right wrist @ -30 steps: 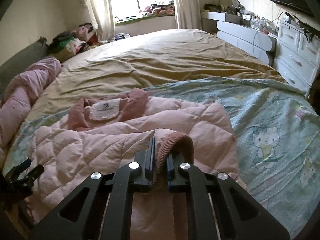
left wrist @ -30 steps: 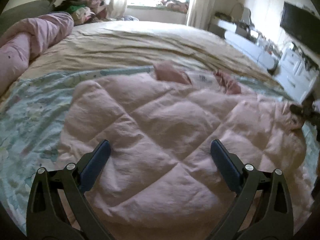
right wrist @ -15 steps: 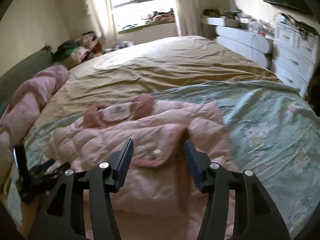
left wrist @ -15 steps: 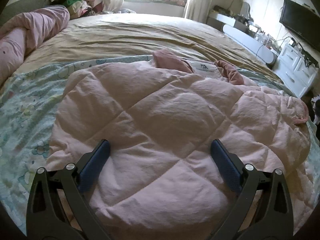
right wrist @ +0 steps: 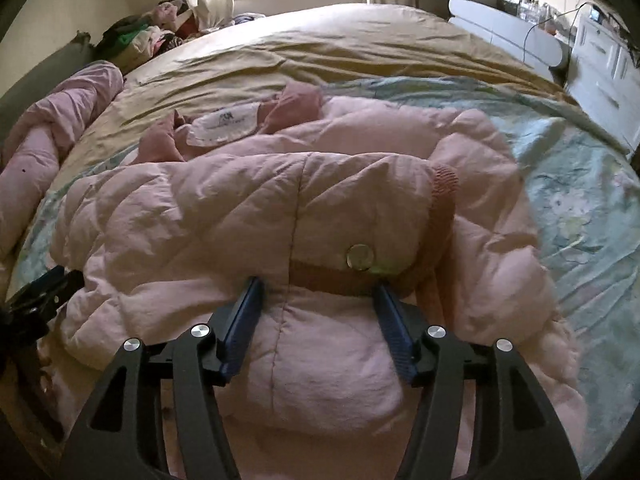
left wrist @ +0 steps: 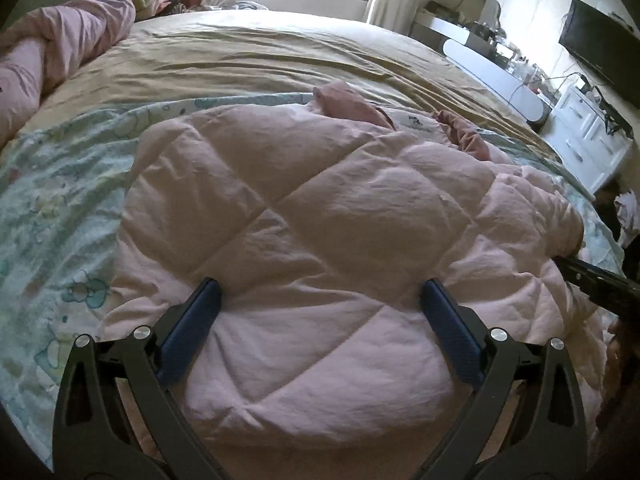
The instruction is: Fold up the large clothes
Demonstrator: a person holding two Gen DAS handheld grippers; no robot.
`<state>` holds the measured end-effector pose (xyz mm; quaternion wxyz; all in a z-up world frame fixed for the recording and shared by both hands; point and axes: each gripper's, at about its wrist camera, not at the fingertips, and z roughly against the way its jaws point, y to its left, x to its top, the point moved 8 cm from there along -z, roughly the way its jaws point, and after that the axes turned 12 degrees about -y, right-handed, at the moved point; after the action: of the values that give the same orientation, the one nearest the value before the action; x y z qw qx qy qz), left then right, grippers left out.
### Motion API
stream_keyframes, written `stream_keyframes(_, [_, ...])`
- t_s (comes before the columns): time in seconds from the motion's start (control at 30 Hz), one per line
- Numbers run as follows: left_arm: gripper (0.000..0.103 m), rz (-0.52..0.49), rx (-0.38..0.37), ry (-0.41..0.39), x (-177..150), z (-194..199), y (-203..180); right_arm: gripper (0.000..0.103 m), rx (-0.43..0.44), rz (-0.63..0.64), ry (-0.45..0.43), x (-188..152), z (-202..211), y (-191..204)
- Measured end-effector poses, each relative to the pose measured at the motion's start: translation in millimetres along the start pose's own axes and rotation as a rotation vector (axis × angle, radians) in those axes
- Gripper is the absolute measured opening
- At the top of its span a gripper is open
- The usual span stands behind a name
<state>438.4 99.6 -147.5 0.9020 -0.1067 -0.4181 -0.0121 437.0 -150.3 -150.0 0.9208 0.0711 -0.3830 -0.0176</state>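
Observation:
A pink quilted puffer jacket [left wrist: 320, 220] lies on the bed, collar and white label [right wrist: 224, 124] at the far end. A sleeve [right wrist: 280, 208] with a ribbed cuff [right wrist: 444, 184] and a metal snap [right wrist: 360, 257] lies folded across the body. My left gripper [left wrist: 320, 292] is open, its fingers low over the jacket's near left part. My right gripper [right wrist: 318, 286] is open and empty, fingertips at the folded sleeve's edge; it also shows in the left wrist view [left wrist: 596, 284] at the right edge. The left gripper shows in the right wrist view [right wrist: 40, 292] at the left.
The bed has a tan sheet [left wrist: 260, 52] and a pale green cartoon-print cover [right wrist: 580, 200] under the jacket. A rolled pink duvet [left wrist: 52, 52] lies at the left. White drawers [right wrist: 612, 64], a TV [left wrist: 600, 44] and a clothes pile [right wrist: 148, 36] line the room's edges.
My right gripper let go of the sleeve cuff, opened, and came down low over the folded sleeve. My left gripper stayed open and moved closer to the jacket.

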Motion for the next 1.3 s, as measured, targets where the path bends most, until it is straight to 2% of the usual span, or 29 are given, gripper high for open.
stream_keyframes(0.33, [0.095,-0.002,0.006,-0.016,-5.4,-6.2,3.6,0.059,-0.035,0.051,-0.001,-5.8,-16.4,2.8])
stream_keyframes(0.5, [0.094,-0.003,0.009,0.019,5.7,11.4,2.6,0.060,-0.004,0.016,0.018,5.2,-0.4,4.0])
stream_keyframes(0.63, [0.094,0.001,-0.025,-0.062,29.1,40.6,-2.2,0.060,0.028,0.005,-0.074,28.6,23.6,13.1])
stream_keyframes(0.7, [0.094,0.013,-0.046,-0.076,31.4,43.3,-3.3,0.060,0.040,-0.004,-0.077,34.2,21.7,19.2])
stream_keyframes(0.83, [0.094,0.005,-0.033,-0.010,17.9,26.5,-2.3,0.060,0.013,0.015,-0.043,32.3,2.4,28.6])
stream_keyframes(0.9, [0.094,0.012,-0.016,0.020,9.7,18.4,2.4,0.066,-0.008,0.013,-0.013,26.9,-11.0,29.6])
stream_keyframes(1.0, [0.094,0.016,-0.019,0.015,10.1,18.2,3.1,0.068,-0.019,0.012,-0.004,23.1,-22.6,29.9])
stream_keyframes(1.13, [0.094,-0.013,0.002,0.002,15.7,25.4,1.2,0.072,-0.013,0.010,-0.013,24.0,-14.5,30.6])
stream_keyframes(1.2, [0.094,-0.032,0.013,-0.011,20.5,31.6,-0.8,0.084,0.018,-0.016,-0.030,25.7,-2.2,30.4])
stream_keyframes(1.3, [0.094,-0.047,0.047,-0.028,26.9,42.7,0.3,0.091,0.038,-0.028,-0.080,31.0,18.4,30.7])
